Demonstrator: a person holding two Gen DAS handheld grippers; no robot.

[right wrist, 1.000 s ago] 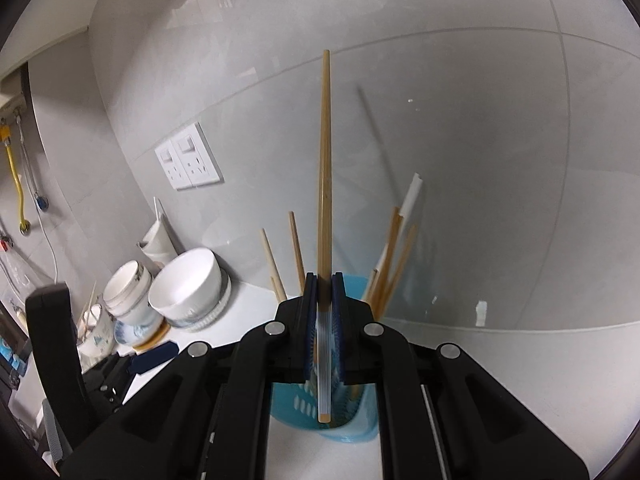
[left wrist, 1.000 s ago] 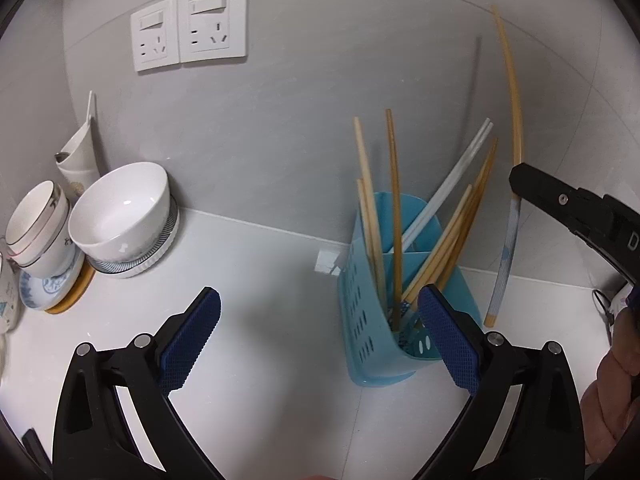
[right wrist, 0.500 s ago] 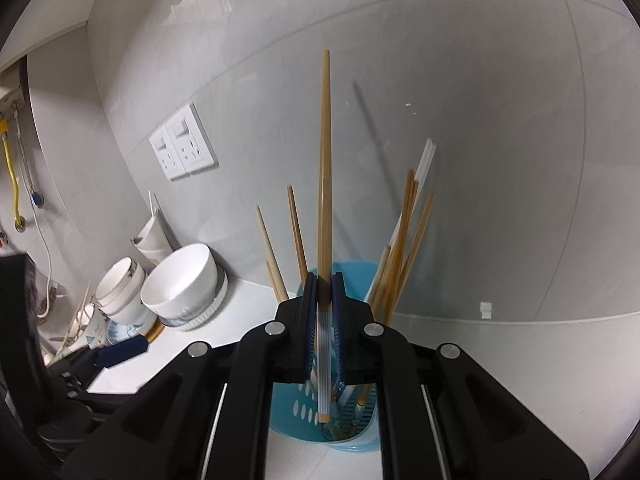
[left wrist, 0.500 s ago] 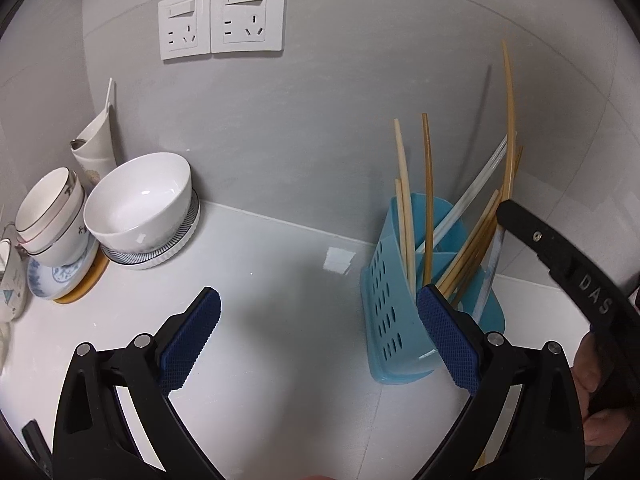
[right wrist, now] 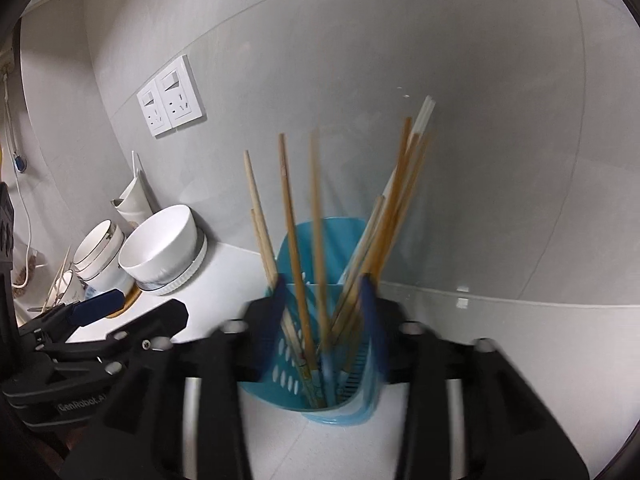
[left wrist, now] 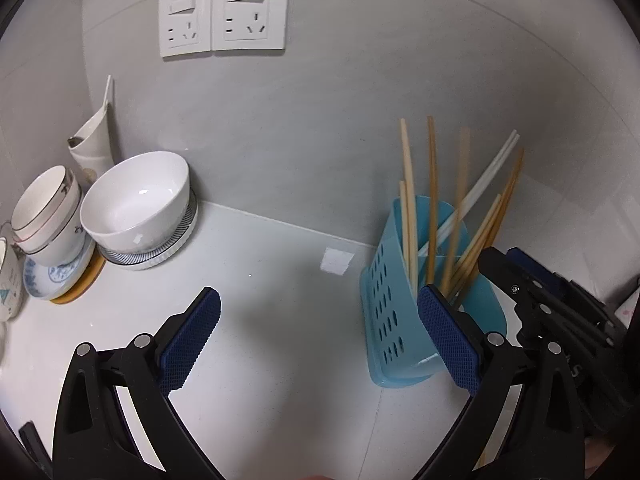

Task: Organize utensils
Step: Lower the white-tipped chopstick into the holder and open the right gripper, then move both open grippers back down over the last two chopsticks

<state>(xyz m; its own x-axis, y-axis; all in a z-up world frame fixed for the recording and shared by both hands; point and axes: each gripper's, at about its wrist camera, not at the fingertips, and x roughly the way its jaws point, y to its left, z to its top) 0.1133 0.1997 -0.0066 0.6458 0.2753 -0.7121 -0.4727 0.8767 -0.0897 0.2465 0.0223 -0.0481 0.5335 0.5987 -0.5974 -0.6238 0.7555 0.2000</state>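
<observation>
The chopstick [right wrist: 316, 240] has dropped from the opening right tongs [right wrist: 324, 300] into the blue holder [right wrist: 320, 392]; lift straight up, clear of the sticks, while the wide left tongs [left wrist: 320, 344] wait empty.

Grey tiled walls [left wrist: 320, 128] meet in a corner above a glossy white table [left wrist: 260, 320]. A pair of white switched sockets [left wrist: 224, 18] sits high on the back wall. At the far left, what may be a hose [right wrist: 16, 152] hangs down.

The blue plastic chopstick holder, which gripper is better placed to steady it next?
Left. The left gripper is wide open and empty beside the blue plastic chopstick holder; the right gripper is opening, releasing a chopstick.
</observation>
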